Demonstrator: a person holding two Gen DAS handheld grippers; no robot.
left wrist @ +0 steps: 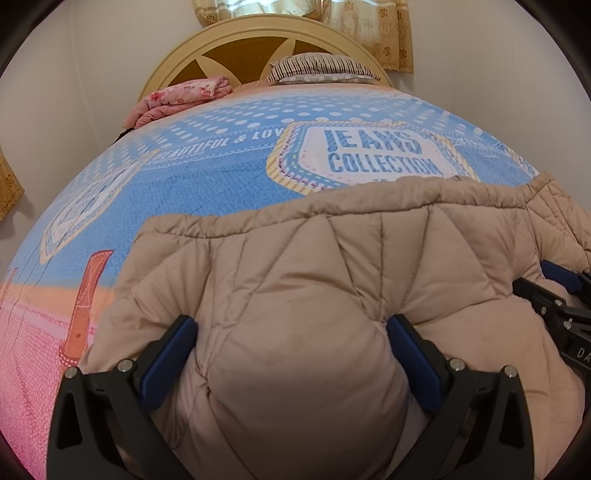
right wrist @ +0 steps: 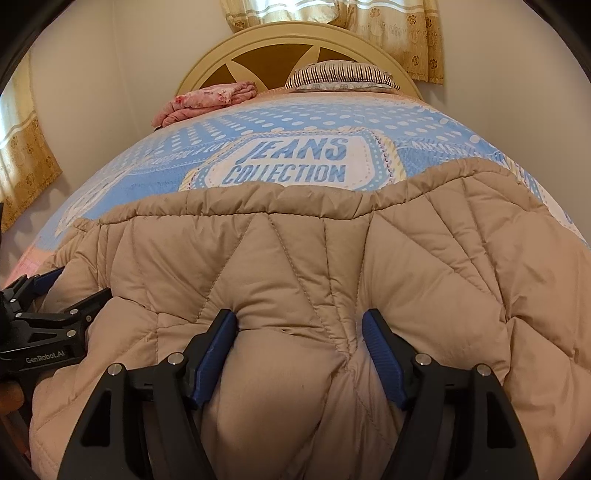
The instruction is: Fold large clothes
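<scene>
A tan quilted puffer jacket lies on the bed, its stitched hem edge toward the headboard; it also fills the right wrist view. My left gripper has its blue pads pressed into a thick bulge of jacket fabric, gripping it. My right gripper likewise clamps a bunched fold between its blue pads. The right gripper shows at the right edge of the left wrist view; the left gripper shows at the left edge of the right wrist view. Both hold the near part of the jacket side by side.
The bed has a blue, white and pink "JEANS COLLECTION" sheet. A folded pink floral blanket and a striped pillow lie by the cream headboard. Curtains hang behind; walls flank the bed.
</scene>
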